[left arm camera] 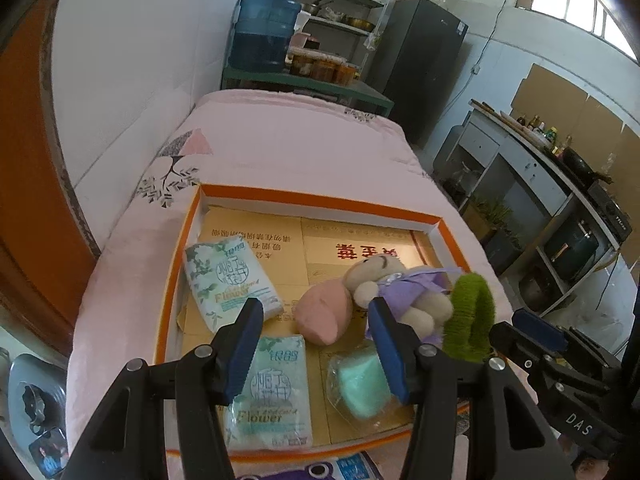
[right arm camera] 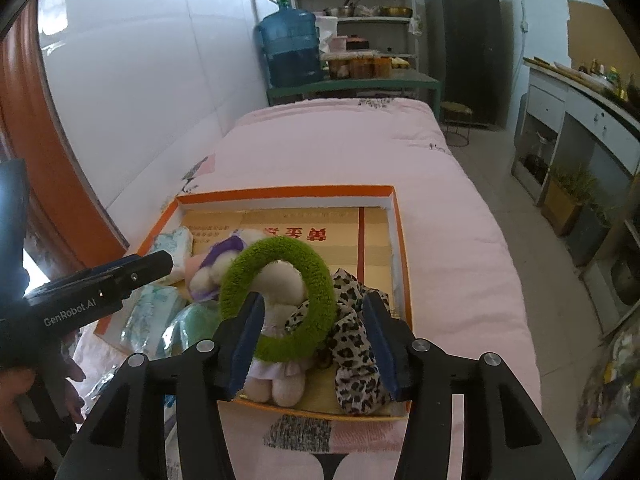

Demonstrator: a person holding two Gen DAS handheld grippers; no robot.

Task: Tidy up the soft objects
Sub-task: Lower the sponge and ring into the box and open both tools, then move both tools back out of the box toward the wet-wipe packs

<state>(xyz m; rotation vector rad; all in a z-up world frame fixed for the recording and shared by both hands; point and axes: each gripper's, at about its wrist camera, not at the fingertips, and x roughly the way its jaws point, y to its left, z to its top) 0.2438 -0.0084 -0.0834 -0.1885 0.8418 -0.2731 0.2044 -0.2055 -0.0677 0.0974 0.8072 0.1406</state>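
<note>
A shallow orange-rimmed box (left arm camera: 320, 202) lies on a pink quilt. It holds two tissue packs (left arm camera: 230, 280) (left arm camera: 276, 392), a pink soft lump (left arm camera: 324, 312), a wrapped green sponge (left arm camera: 360, 388), a cream plush toy in purple (left arm camera: 396, 288) and a green fuzzy ring (left arm camera: 472, 320) standing on edge. My left gripper (left arm camera: 318, 344) hovers open over the box's near half, holding nothing. My right gripper (right arm camera: 314, 320) is open too. The ring (right arm camera: 280, 300) leans on the plush toy (right arm camera: 280, 376) just beyond its fingers, and a leopard-print cloth (right arm camera: 356, 344) lies beside it.
The quilt (right arm camera: 440, 240) stretches far beyond the box (right arm camera: 280, 192), with a white wall at the left. A water bottle (left arm camera: 264, 32), shelves and a dark fridge (left arm camera: 420, 64) stand past the bed's end. A counter (left arm camera: 540, 168) runs along the right. A person's hand (right arm camera: 24, 392) shows at lower left.
</note>
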